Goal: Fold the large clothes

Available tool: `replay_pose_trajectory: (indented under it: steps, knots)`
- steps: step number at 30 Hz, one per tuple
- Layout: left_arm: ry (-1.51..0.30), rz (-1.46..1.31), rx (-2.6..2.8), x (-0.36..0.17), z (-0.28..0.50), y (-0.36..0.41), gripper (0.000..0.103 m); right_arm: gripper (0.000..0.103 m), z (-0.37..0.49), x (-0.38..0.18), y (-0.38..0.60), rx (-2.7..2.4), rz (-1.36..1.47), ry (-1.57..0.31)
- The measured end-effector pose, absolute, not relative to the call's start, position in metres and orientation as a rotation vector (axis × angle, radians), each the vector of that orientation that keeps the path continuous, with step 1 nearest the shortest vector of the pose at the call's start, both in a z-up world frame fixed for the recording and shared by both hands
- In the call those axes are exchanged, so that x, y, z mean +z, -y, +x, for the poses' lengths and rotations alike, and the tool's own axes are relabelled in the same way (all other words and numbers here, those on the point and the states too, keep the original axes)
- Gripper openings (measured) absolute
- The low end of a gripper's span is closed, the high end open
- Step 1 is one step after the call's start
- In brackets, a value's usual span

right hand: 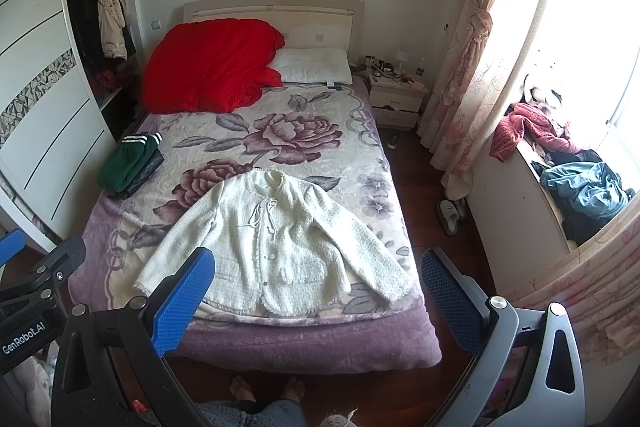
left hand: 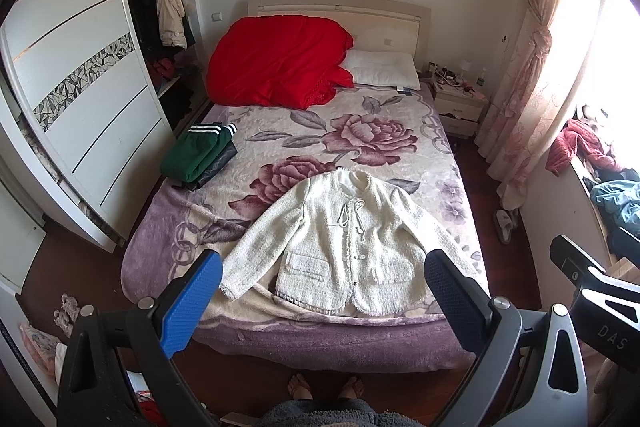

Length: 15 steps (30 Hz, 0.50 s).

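A white fuzzy jacket (left hand: 340, 239) lies spread flat, front up, sleeves out, near the foot of the floral bed (left hand: 280, 343). It also shows in the right wrist view (right hand: 276, 247). A folded green garment with white stripes (left hand: 198, 155) sits at the bed's left edge, also in the right wrist view (right hand: 130, 163). My left gripper (left hand: 324, 271) is open and empty, held above the bed's foot. My right gripper (right hand: 318, 271) is open and empty too, beside it.
A red quilt (left hand: 276, 63) and white pillow (left hand: 382, 69) lie at the headboard. A wardrobe (left hand: 80, 99) stands left, a nightstand (left hand: 460, 103) right. Clothes pile on the window ledge (right hand: 580, 187). Slippers (right hand: 450, 215) lie on the floor.
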<state>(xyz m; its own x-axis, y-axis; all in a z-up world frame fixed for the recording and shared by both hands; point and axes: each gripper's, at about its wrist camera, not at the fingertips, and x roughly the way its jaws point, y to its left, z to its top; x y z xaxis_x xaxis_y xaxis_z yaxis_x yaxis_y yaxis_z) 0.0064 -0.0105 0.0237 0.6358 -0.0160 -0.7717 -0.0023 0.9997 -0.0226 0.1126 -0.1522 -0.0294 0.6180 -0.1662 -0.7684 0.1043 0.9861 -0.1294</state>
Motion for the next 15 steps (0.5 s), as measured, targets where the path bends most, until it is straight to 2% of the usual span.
replay_pose_trajectory:
  steps: [11,15]
  knots:
    - [-0.871,-0.011,-0.018,0.013,0.023,0.004,0.103,0.103,0.122,-0.034,0.158,-0.175,-0.049,-0.898]
    - [-0.827,0.034,0.002,-0.011,0.046,0.004,0.103,0.103,0.143,-0.058,0.164,-0.238,-0.032,-0.92]
